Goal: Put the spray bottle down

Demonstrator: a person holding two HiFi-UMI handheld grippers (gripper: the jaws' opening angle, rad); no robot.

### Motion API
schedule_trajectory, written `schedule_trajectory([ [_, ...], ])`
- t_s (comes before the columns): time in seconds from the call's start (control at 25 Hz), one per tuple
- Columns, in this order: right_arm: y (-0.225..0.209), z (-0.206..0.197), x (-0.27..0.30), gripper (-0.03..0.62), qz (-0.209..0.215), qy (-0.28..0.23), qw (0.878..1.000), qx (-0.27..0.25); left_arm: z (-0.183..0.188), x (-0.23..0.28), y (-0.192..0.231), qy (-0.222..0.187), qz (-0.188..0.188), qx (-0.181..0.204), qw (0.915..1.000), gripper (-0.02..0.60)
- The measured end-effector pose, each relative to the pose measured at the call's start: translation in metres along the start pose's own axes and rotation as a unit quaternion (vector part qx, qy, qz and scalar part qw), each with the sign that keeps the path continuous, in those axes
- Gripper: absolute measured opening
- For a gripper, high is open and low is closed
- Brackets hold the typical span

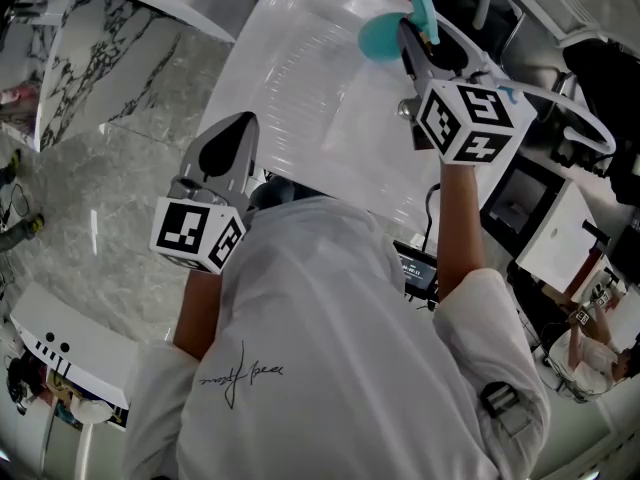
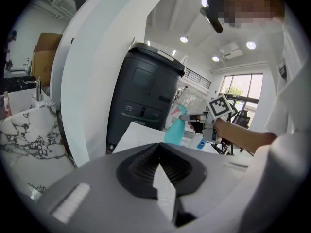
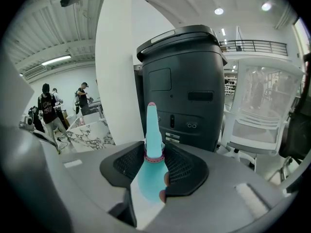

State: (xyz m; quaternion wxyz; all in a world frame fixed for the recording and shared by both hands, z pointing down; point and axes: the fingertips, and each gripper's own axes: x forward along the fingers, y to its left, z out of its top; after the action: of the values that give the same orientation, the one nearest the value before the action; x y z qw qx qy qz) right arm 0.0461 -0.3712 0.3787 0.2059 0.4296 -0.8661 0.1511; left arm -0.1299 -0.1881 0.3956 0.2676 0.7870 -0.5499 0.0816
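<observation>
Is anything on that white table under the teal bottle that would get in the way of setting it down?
Nothing visible does. The right tongs grip the spray bottle above the white table, and the tabletop around it looks bare.

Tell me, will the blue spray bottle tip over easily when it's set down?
It might tip: the bottle looks tall with a slim neck. It is probably light plastic, since the right hand-held gripper holds it by the neck alone. The table looks glossy, so it may slide.
</observation>
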Motion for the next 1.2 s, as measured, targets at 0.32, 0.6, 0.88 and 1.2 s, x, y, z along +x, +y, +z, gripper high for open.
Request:
schedule_trajectory([
  [0.32,-0.008,-0.004,0.017,0.126,0.003,0.006,1.0,0.002,0.0,0.007,-0.001,0.005,0.002,-0.001,1.0,0.049],
  [0.6,-0.013,-0.006,0.038,0.126,0.006,0.01,1.0,0.002,-0.005,0.012,0.001,0.014,0.002,-0.004,0.9999,0.049],
  [0.88,-0.016,-0.007,0.052,0.126,0.009,0.008,1.0,-0.004,-0.009,0.012,0.003,0.021,0.011,-0.005,0.9997,0.049],
  [1.2,-0.019,-0.009,0.067,0.126,0.011,0.009,1.0,-0.007,-0.01,0.013,0.001,0.025,0.016,-0.007,0.9995,0.049],
])
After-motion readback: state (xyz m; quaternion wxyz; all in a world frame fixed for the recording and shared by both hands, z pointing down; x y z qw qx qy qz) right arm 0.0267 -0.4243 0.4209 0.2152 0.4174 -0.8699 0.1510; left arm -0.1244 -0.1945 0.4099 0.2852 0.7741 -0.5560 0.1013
